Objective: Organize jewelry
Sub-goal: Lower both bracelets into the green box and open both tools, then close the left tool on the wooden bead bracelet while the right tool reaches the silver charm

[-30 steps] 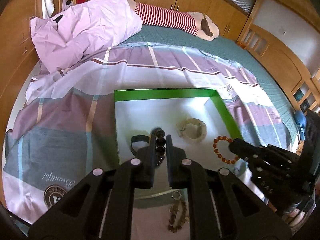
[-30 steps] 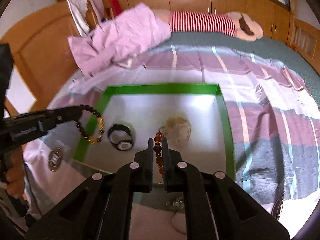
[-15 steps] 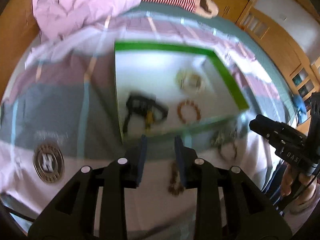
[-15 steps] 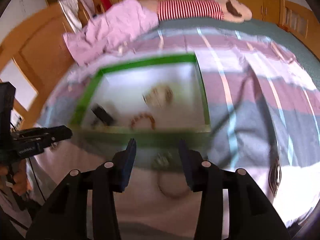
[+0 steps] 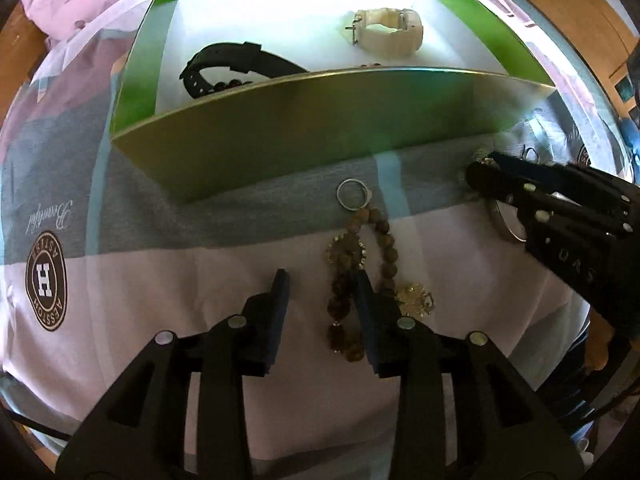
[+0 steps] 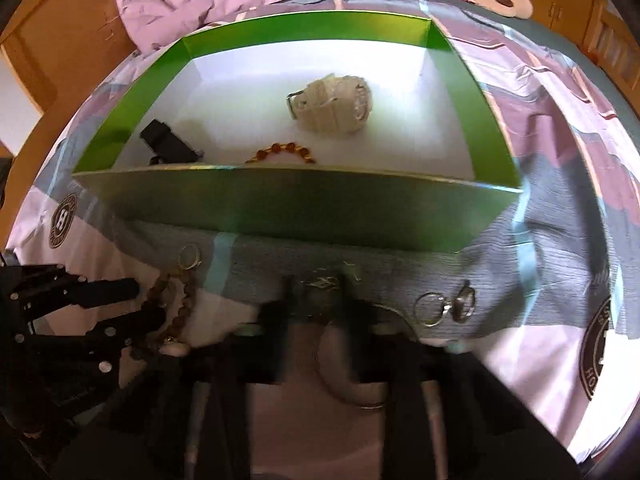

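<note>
The left gripper (image 5: 320, 286), jaws apart over the wooden bead bracelet (image 5: 360, 264) at lower centre, should straddle one strand squarely before closing.

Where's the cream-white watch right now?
The cream-white watch lies inside the green-walled box, toward its far right in the left wrist view, behind the amber bead bracelet and right of the black watch.

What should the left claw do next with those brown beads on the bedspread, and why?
Probably close a little. The left claw is open over the brown bead bracelet, with one strand of beads lying between its fingers but not pinched. The green box already holds two watches, so gripping the beads looks like the step before lifting them in.
</note>
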A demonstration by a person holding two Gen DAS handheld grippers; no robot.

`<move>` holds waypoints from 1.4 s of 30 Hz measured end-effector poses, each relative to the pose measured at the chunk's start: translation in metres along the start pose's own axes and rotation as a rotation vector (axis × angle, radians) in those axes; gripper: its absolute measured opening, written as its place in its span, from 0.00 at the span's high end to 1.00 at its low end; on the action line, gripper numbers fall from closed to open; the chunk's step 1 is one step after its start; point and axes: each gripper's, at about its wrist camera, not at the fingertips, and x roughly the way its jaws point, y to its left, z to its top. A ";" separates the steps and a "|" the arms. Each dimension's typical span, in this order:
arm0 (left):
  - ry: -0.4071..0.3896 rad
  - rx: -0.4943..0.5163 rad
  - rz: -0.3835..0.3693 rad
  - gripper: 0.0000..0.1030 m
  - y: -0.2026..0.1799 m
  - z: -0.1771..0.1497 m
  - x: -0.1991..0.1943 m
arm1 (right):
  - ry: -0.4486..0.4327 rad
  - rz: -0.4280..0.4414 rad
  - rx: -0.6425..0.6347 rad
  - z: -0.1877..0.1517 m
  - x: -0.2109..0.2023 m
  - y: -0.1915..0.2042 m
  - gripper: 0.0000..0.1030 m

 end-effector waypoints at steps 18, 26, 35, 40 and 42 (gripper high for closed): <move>-0.075 0.014 0.032 0.89 -0.001 0.002 -0.017 | -0.055 0.062 -0.014 -0.015 -0.034 0.009 0.92; -0.079 0.012 0.038 0.89 0.000 -0.001 -0.022 | -0.043 0.071 -0.029 -0.018 -0.031 0.018 0.92; -0.088 0.008 0.043 0.89 -0.001 0.000 -0.022 | -0.026 0.069 -0.030 -0.023 -0.027 0.021 0.92; -0.125 -0.001 0.033 0.89 -0.001 0.001 -0.033 | -0.026 0.070 -0.030 -0.024 -0.026 0.021 0.92; -0.136 -0.002 0.030 0.89 -0.001 0.000 -0.036 | -0.027 0.068 -0.031 -0.024 -0.027 0.021 0.92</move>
